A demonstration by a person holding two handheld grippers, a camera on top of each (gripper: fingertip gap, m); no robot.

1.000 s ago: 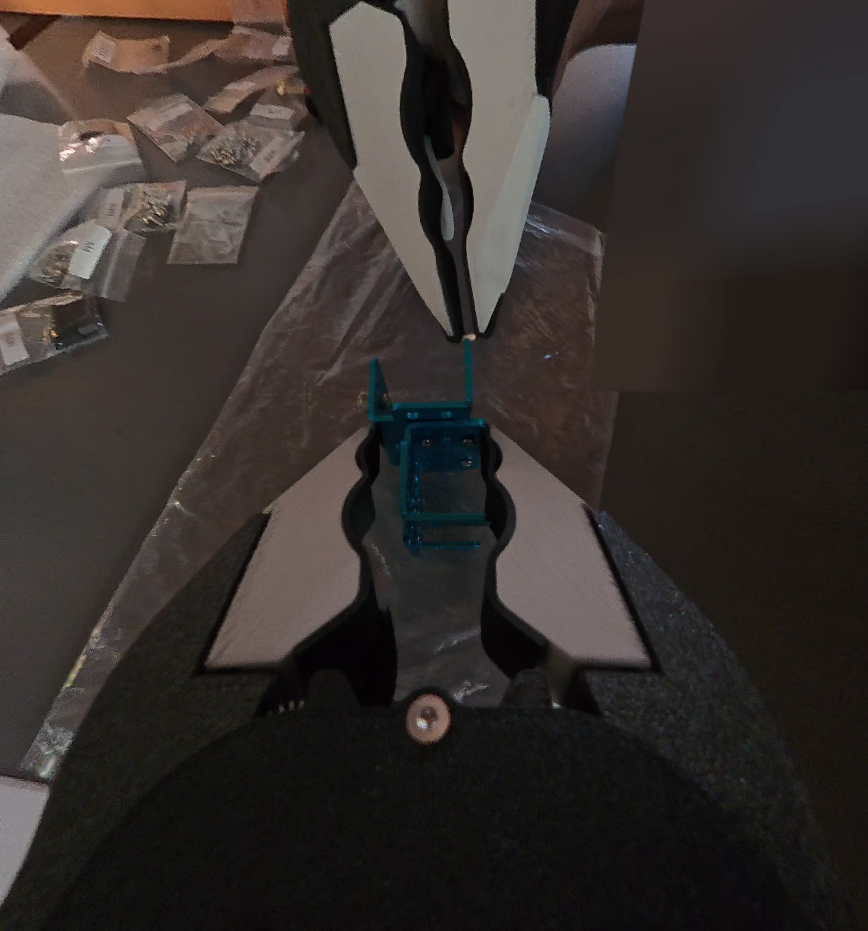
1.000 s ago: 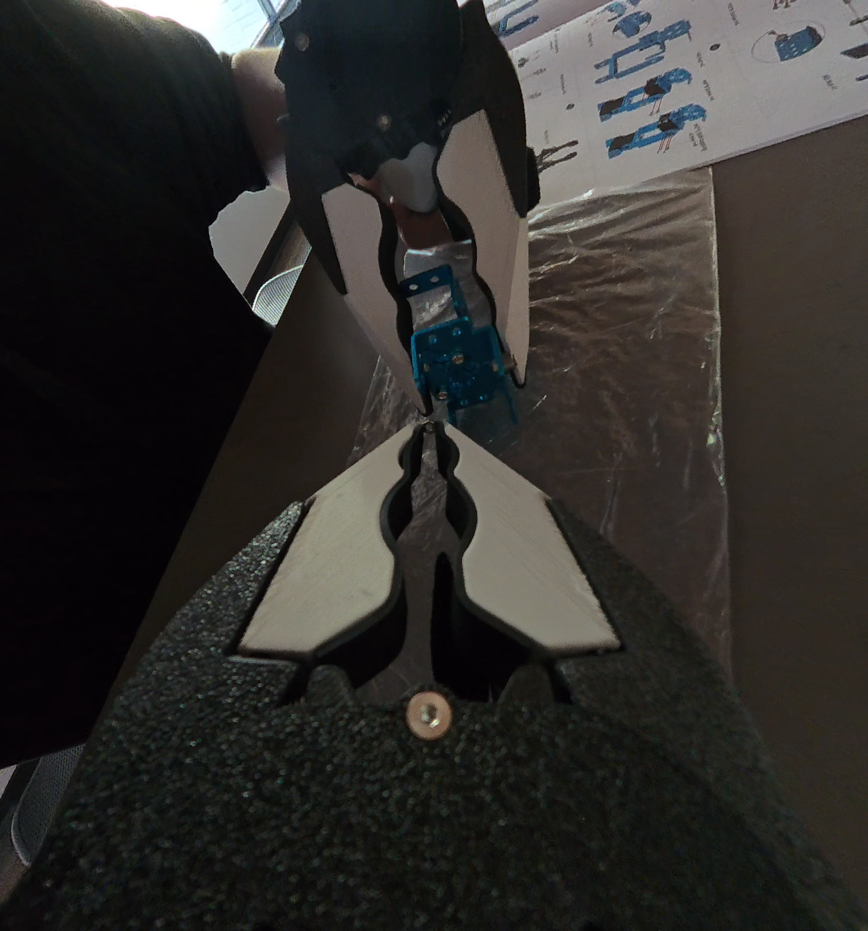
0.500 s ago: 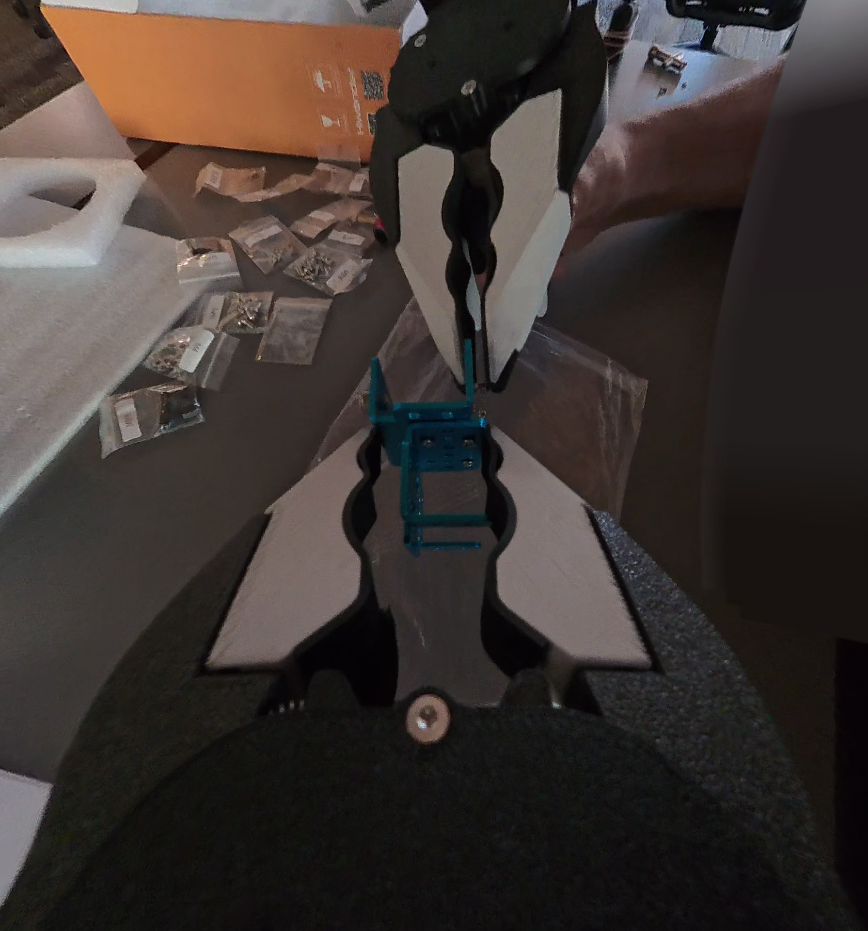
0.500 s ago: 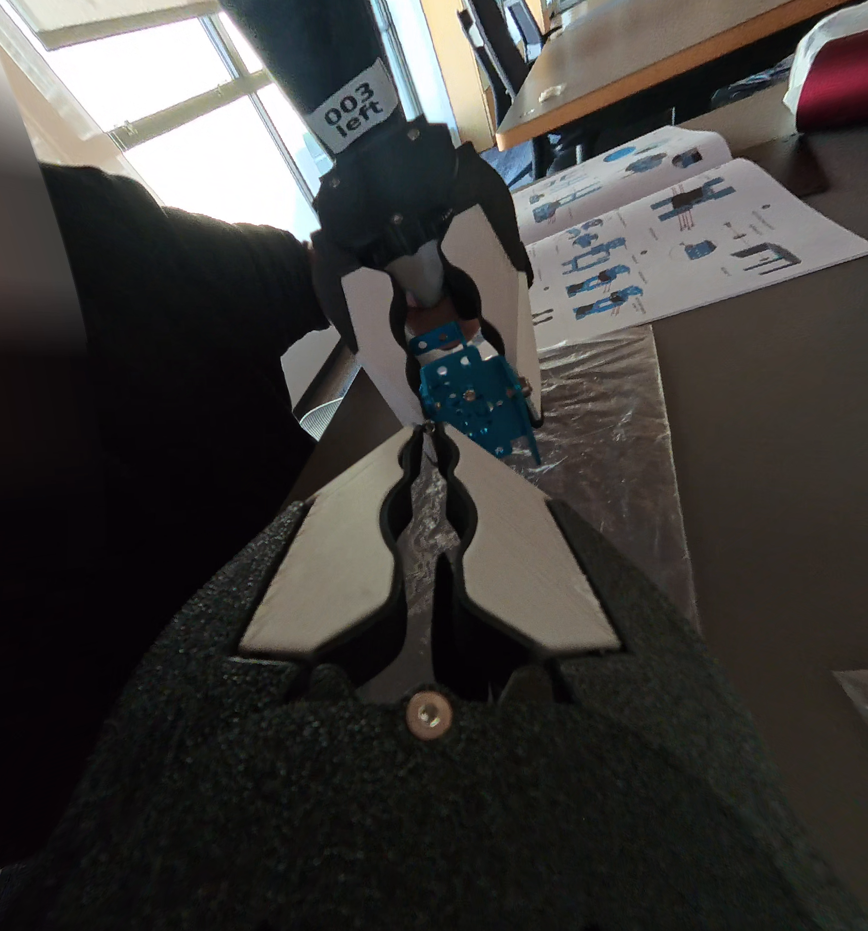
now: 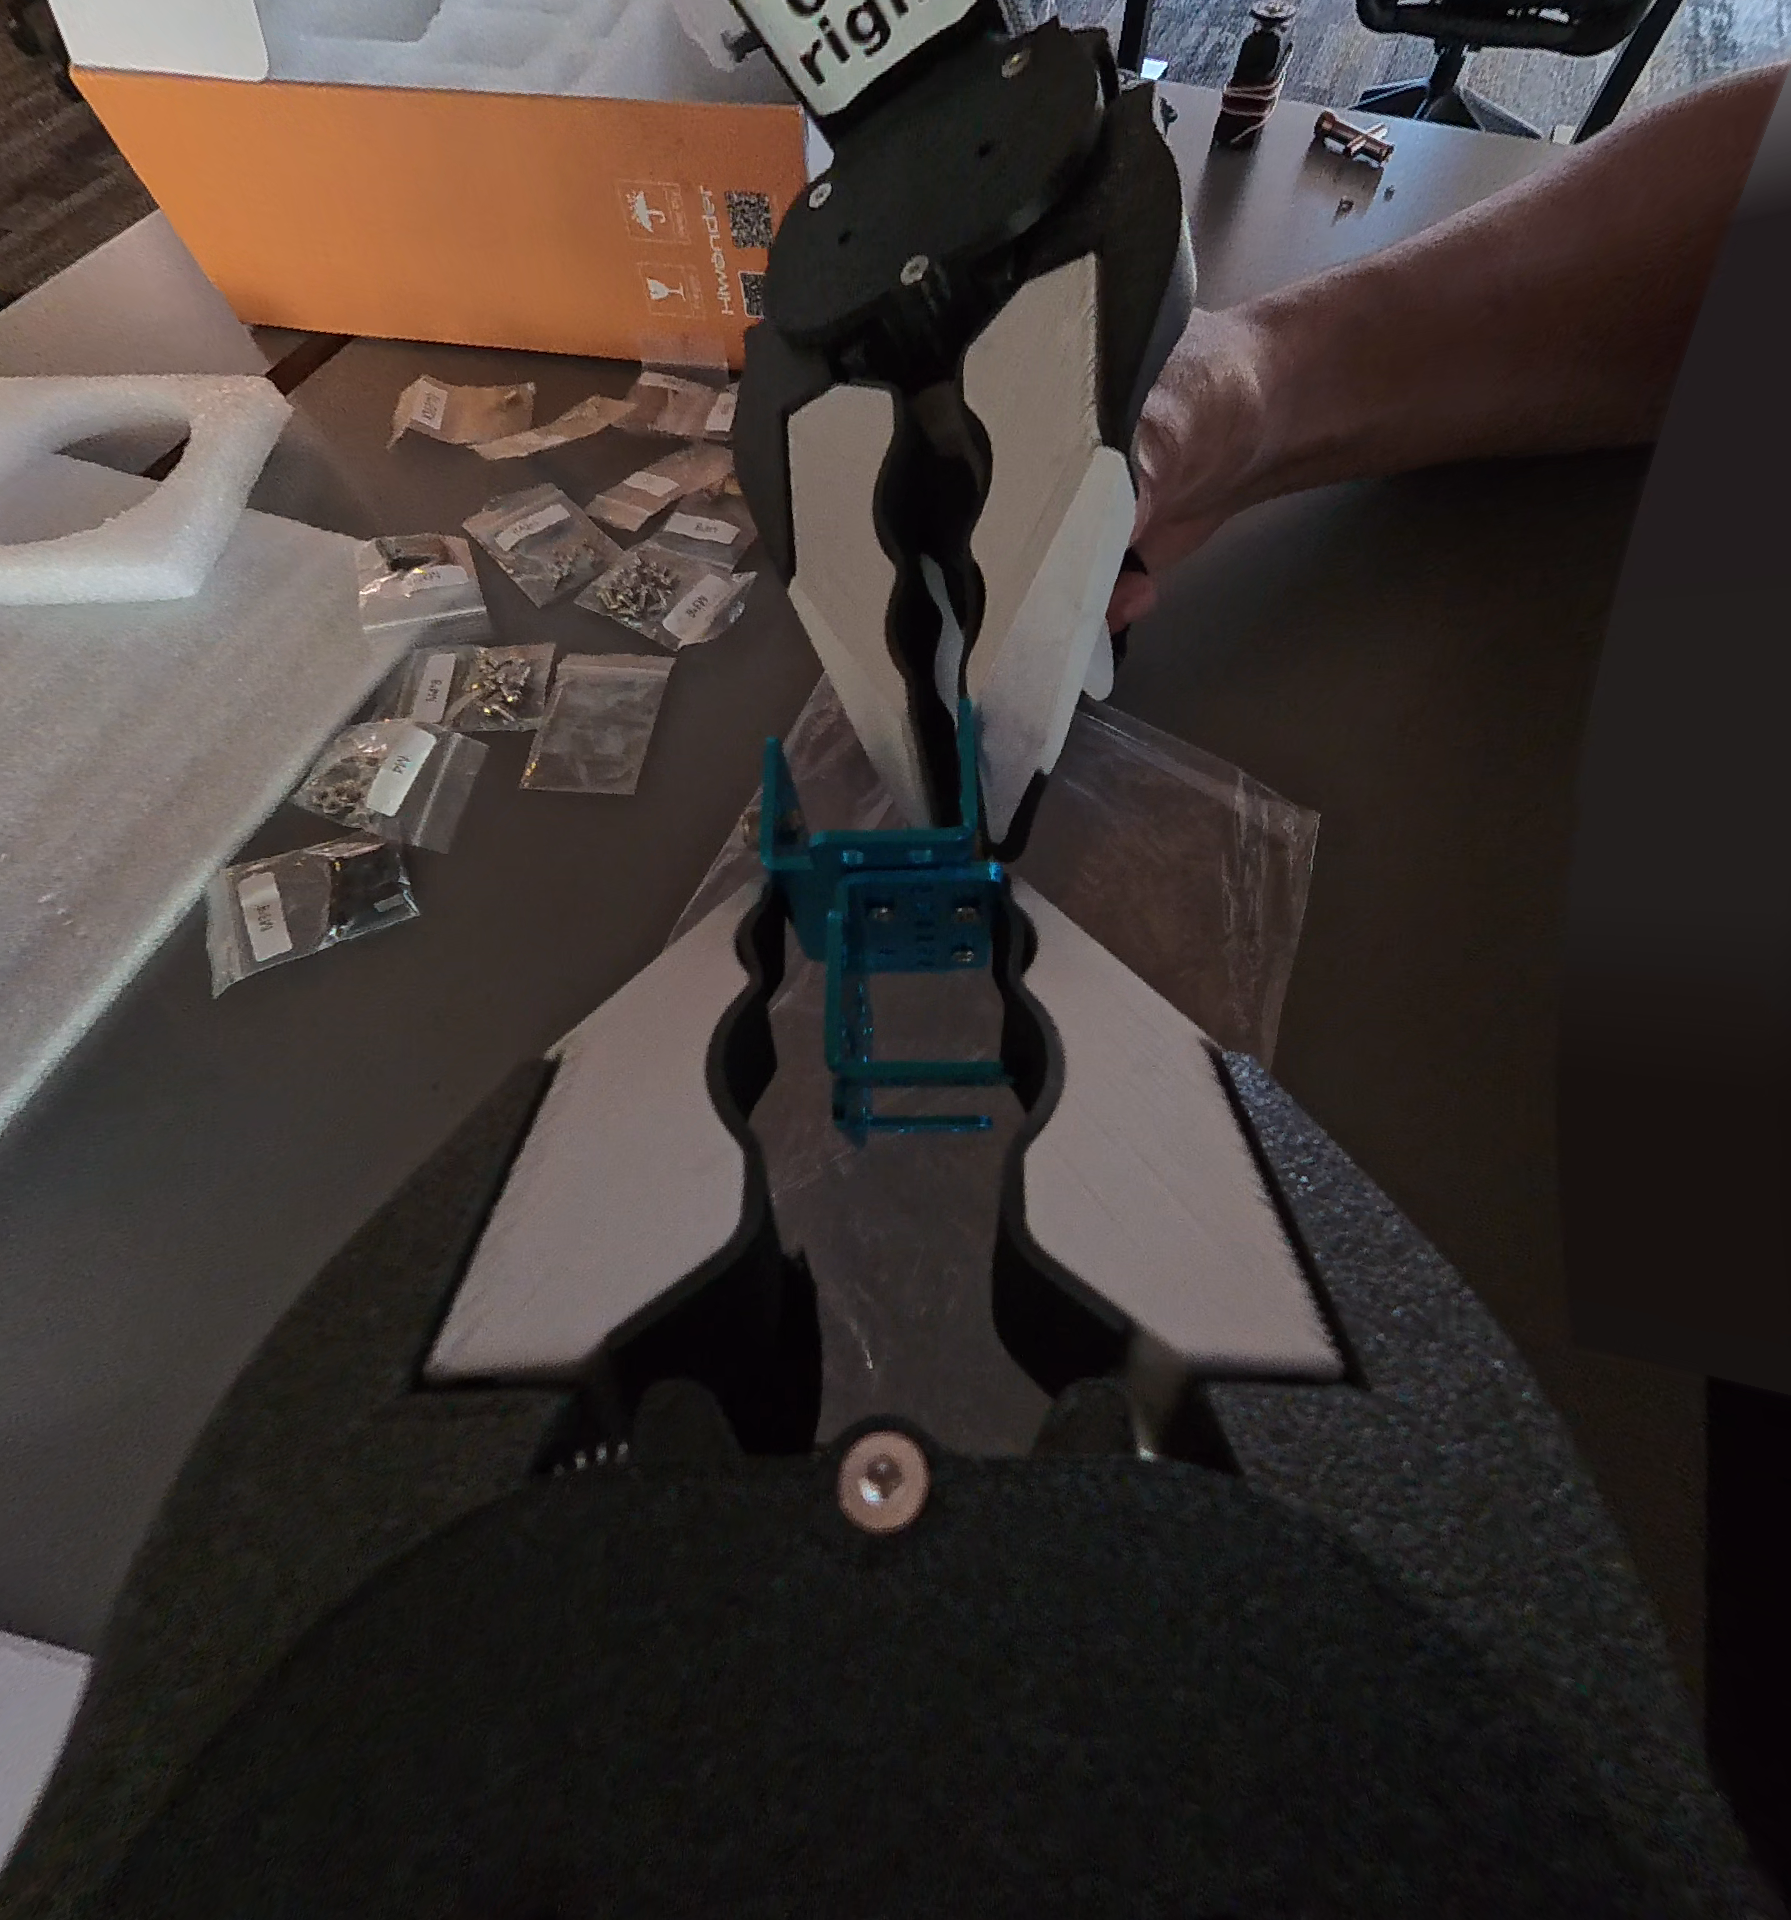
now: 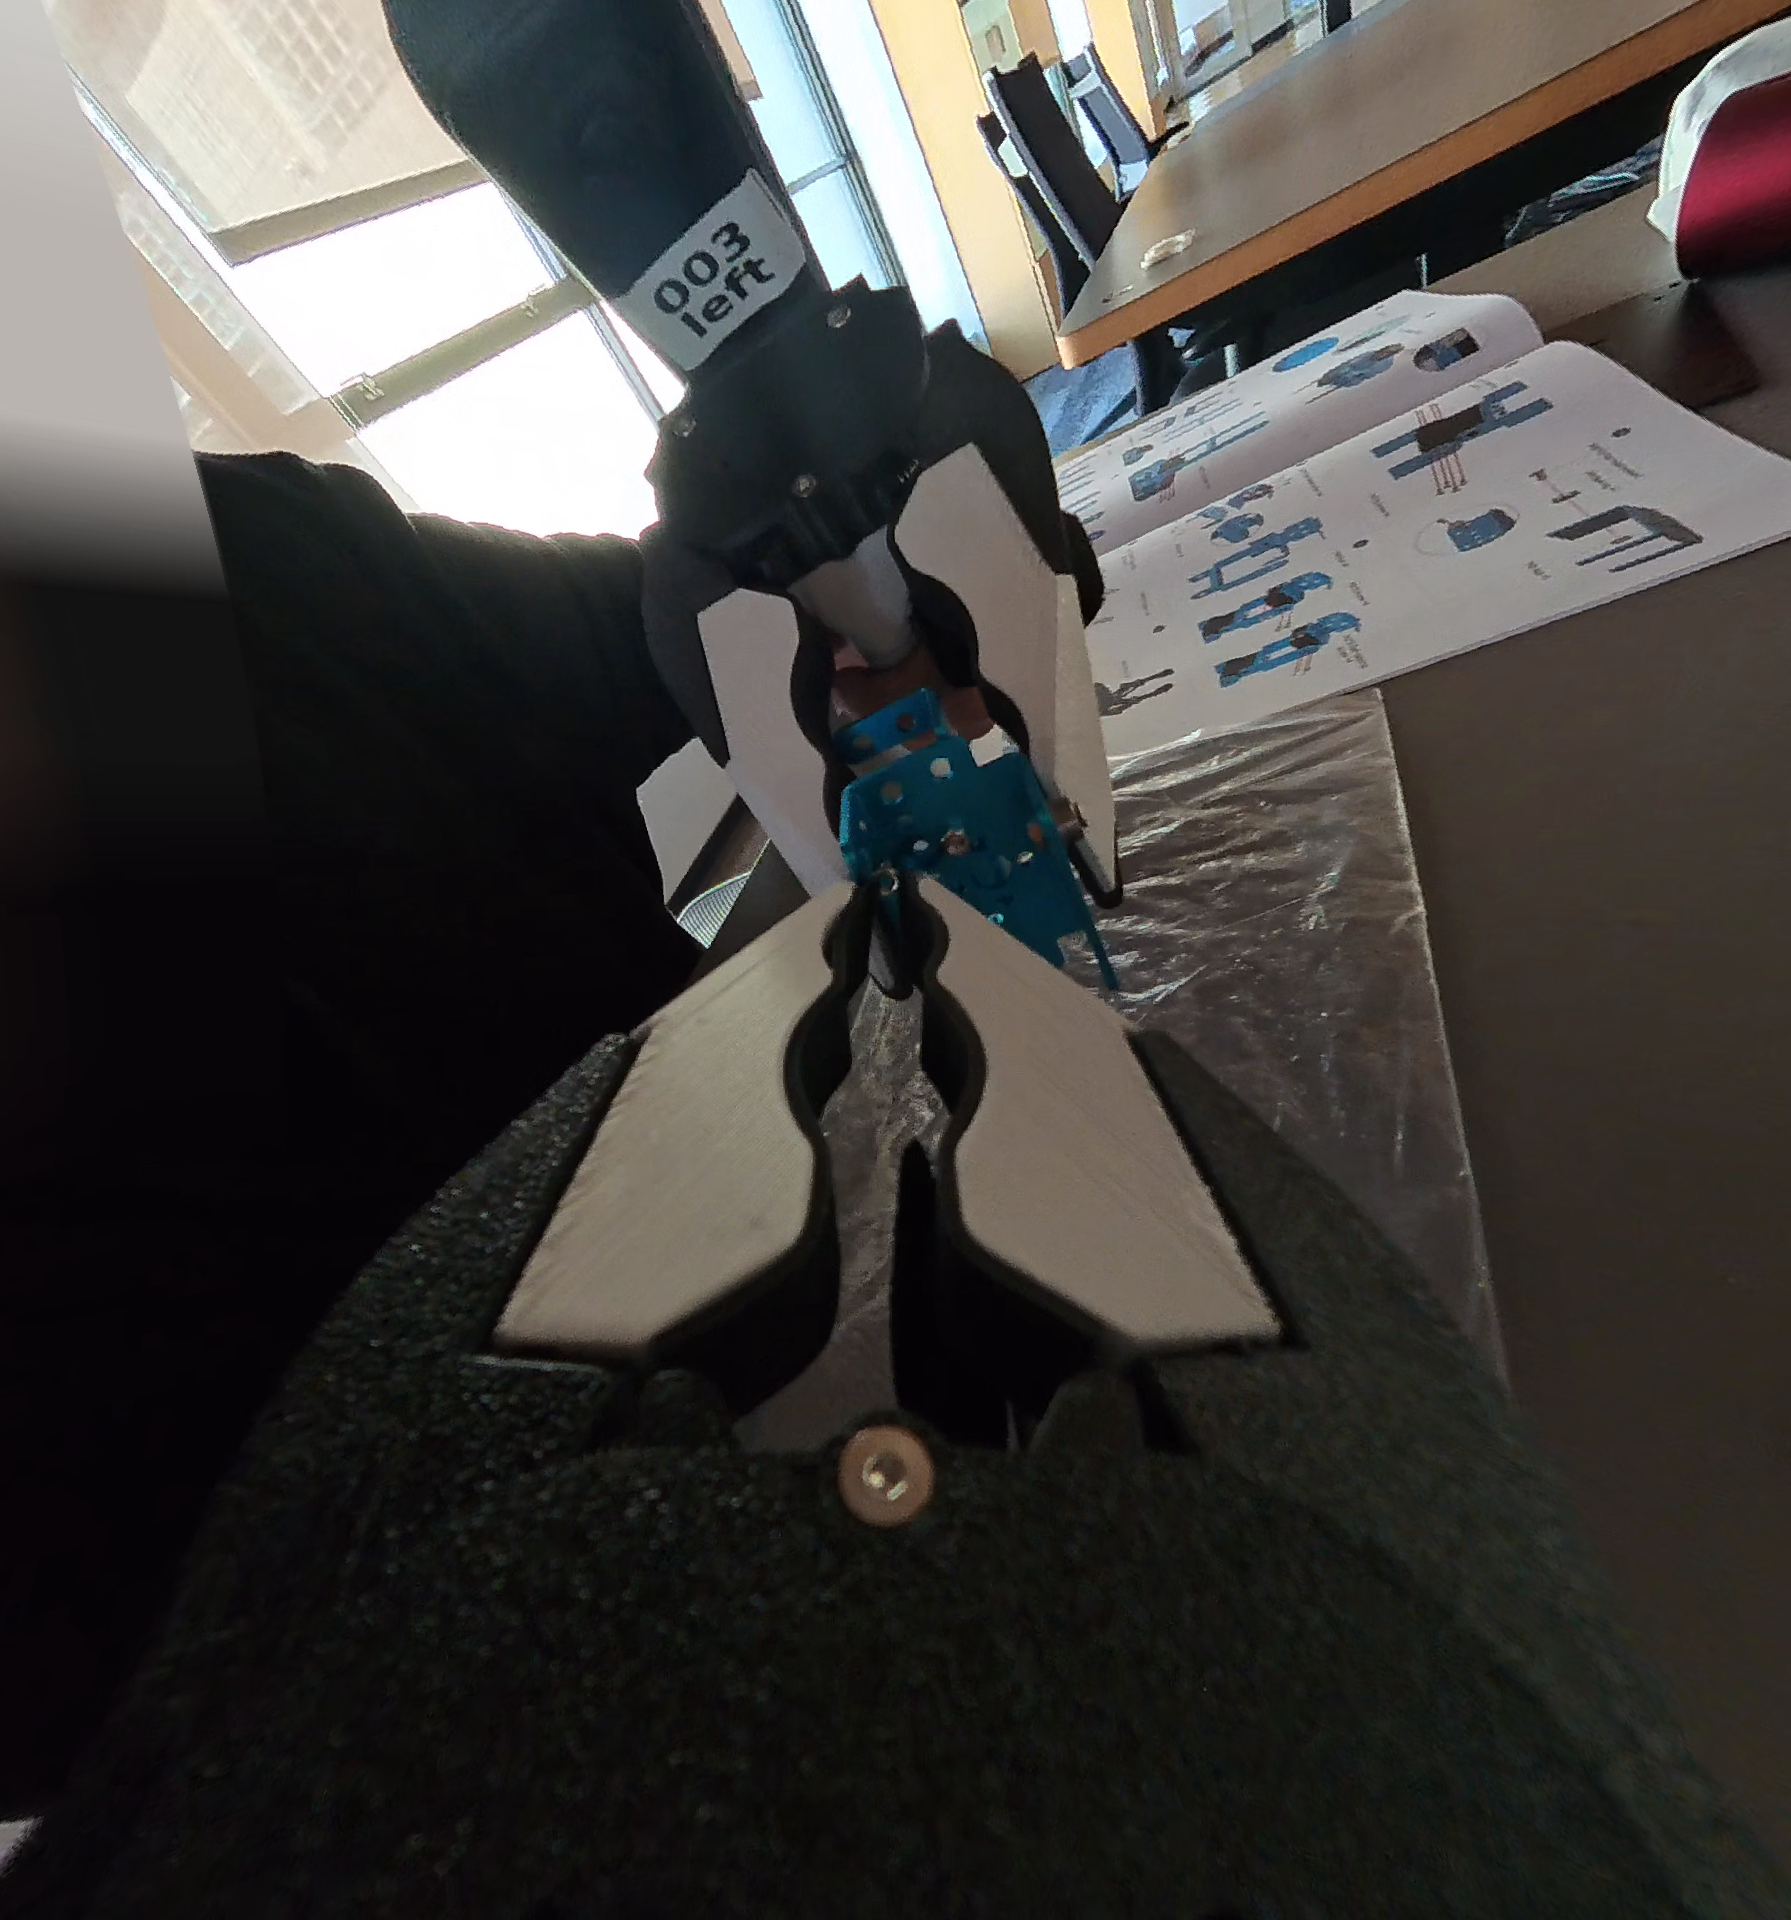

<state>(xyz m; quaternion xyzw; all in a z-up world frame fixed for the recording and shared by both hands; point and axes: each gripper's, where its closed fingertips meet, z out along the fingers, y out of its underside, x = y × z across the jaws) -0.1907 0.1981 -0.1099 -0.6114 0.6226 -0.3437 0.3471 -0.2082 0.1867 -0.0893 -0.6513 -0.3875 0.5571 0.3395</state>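
Presently the blue bracket assembly [image 5: 917, 935] is clamped between the jaws of the left gripper [image 5: 886, 904], above one clear plastic sheet [image 5: 1182, 862] on the desk [image 5: 558, 987]. One upright flange of it is pinched by the nearly closed jaws of the right gripper [image 6: 886, 894], directly ahead. Beyond and left of the left jaws roughly a dozen small screw bags [image 5: 652, 597] are scattered, with one foam block [image 5: 70, 551] and one orange box [image 5: 434, 197] farther out; one open manual [image 6: 1390, 540] is seen beyond the right jaws

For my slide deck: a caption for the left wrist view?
Left gripper clamps a blue metal bracket while the right gripper pinches its upright tab.
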